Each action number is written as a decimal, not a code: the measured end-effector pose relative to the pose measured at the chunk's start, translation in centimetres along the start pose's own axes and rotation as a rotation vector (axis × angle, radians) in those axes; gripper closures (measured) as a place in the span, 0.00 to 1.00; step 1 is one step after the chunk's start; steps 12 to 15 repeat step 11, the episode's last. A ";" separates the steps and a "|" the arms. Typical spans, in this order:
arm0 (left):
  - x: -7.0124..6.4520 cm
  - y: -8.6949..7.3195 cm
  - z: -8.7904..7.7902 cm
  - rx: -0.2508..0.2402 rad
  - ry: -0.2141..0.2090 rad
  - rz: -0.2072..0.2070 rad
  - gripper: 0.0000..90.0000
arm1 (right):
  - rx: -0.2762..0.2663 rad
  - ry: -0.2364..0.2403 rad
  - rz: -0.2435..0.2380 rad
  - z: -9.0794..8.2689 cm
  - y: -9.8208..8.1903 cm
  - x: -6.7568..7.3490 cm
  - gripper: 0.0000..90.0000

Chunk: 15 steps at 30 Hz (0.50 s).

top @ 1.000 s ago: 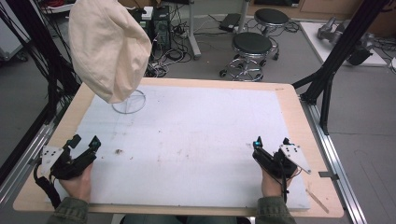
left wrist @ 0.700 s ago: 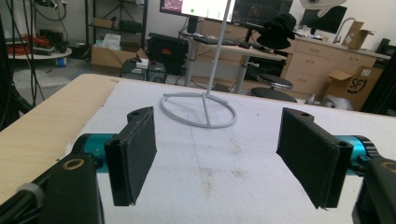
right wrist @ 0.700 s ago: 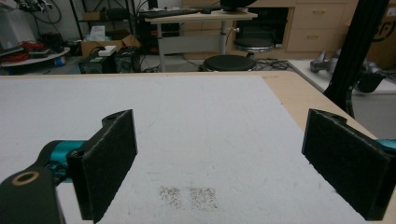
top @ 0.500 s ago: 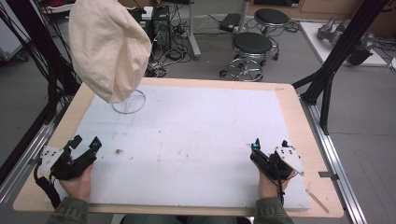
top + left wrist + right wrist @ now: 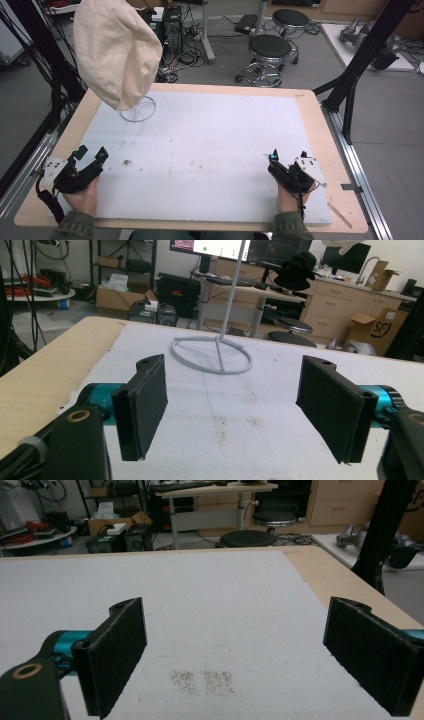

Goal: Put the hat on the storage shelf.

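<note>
Both grippers idle, hat on stand.
Right gripper [image 5: 281,164] has edged slightly inward (left gripper [image 5: 92,159] unmoved); both jaws wide, empty. Hat [image 5: 116,50] hangs far-left on stand [image 5: 214,353]; reach not started.

black gripper [image 5: 89,156] bodies, teal joints, olive sleeves

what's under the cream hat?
The hat sits on top of a thin white wire stand; its ring base rests on the white mat. The hat covers the stand's top, so the support shape is hidden.
</note>
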State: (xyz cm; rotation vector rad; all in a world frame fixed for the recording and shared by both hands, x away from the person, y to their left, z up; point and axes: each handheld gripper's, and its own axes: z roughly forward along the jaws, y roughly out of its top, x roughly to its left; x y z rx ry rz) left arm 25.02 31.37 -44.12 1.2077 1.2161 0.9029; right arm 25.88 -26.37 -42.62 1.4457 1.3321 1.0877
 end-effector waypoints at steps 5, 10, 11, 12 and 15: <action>0.1 0.0 -0.1 -0.001 0.000 -0.002 0.31 | 0.025 0.003 -0.001 0.1 -0.1 0.0 0.10; 0.2 0.0 -0.2 -0.004 -0.001 -0.004 0.31 | 0.076 0.020 0.005 0.2 -0.2 -0.1 0.10; 0.2 0.0 -0.2 -0.002 -0.001 -0.003 0.31 | 0.080 0.022 0.008 0.2 -0.2 -0.2 0.10; 0.2 0.0 -0.2 -0.002 -0.001 -0.003 0.31 | 0.080 0.022 0.008 0.2 -0.2 -0.2 0.10; 0.2 0.0 -0.2 -0.002 -0.001 -0.003 0.31 | 0.080 0.022 0.008 0.2 -0.2 -0.2 0.10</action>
